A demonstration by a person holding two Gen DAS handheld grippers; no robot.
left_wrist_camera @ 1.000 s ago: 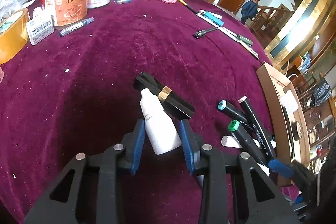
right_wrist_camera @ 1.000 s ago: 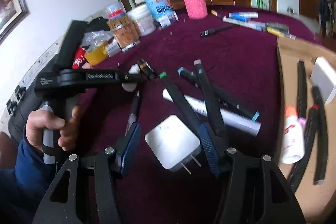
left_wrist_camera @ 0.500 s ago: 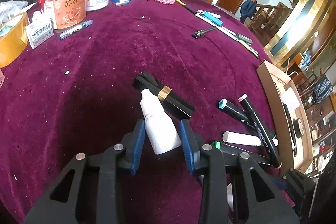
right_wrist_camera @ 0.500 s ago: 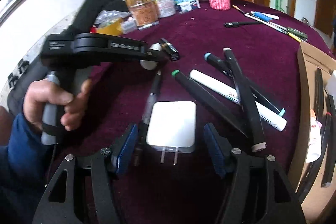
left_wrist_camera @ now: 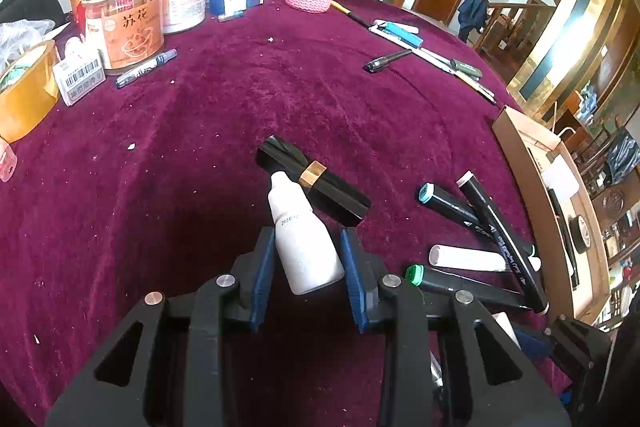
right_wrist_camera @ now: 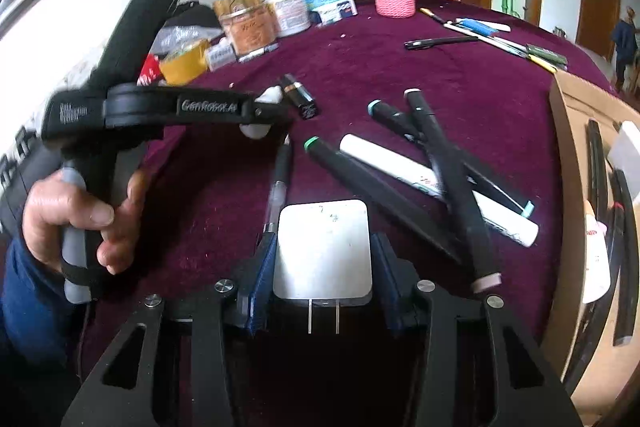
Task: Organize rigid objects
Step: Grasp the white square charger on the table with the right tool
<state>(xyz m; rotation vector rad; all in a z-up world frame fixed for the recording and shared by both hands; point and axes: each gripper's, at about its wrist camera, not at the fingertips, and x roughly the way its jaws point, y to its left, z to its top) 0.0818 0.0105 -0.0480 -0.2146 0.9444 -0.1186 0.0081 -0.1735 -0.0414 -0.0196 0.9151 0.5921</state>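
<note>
Left claw [left_wrist_camera: 306, 267] pinching white bottle [left_wrist_camera: 304, 243]; right claw [right_wrist_camera: 322, 281] just closed on charger [right_wrist_camera: 324, 251]. Markers [right_wrist_camera: 440, 179] at 1 o'clock remain unsorted on desk [left_wrist_camera: 200, 147].

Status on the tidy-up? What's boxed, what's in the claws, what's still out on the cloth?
Done: a few black pens and a white block lie in the cardboard box.
In hand: left claw around the small white plastic bottle; right claw, its jaws just closing, on the white plug adapter.
Left: black markers, white tube, black lipstick case.
</note>
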